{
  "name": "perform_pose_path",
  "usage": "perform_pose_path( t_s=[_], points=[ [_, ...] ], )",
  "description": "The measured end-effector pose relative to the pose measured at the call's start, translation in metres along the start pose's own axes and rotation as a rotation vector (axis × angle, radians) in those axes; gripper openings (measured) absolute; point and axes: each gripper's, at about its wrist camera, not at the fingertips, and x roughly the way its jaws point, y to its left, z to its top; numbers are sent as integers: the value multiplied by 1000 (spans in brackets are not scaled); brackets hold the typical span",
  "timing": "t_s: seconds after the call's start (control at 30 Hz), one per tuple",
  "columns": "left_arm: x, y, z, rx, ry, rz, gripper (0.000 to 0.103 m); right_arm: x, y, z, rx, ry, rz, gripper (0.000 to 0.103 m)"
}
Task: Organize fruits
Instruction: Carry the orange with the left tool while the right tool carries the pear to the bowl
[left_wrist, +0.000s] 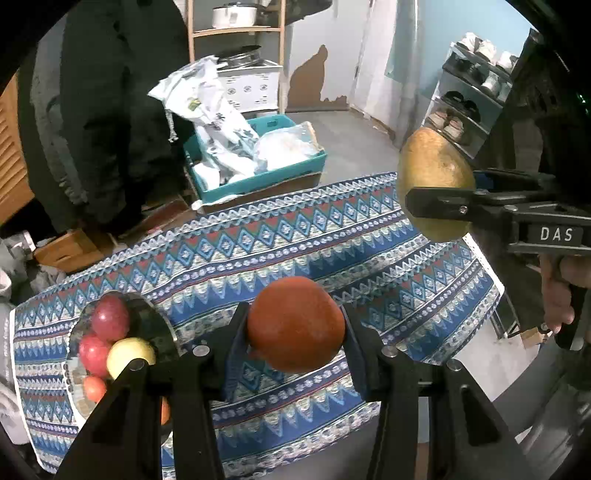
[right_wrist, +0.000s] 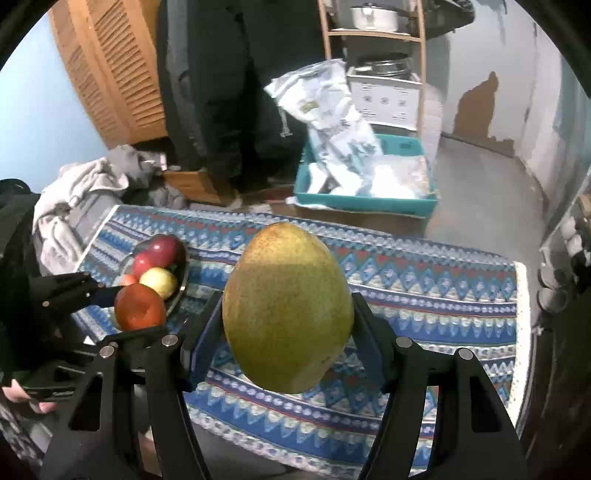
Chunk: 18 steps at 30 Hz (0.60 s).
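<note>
Left gripper (left_wrist: 295, 328) clamped on orange fruit (left_wrist: 295, 325), right gripper (right_wrist: 288, 325) clamped on mango (right_wrist: 288, 314); either could slip mid-air, or roll off the crowded bowl (left_wrist: 162, 325).

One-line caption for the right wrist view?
Right gripper holds a mango above the patterned cloth; a fruit bowl sits left.
</note>
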Motion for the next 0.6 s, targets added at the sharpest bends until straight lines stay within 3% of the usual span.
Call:
perform_pose_path(
  t_s=[0.6],
  points=[
    [-27, 95, -35, -203, -18, 73, 48, 52, 92, 23, -87, 36, 135, 67]
  ],
)
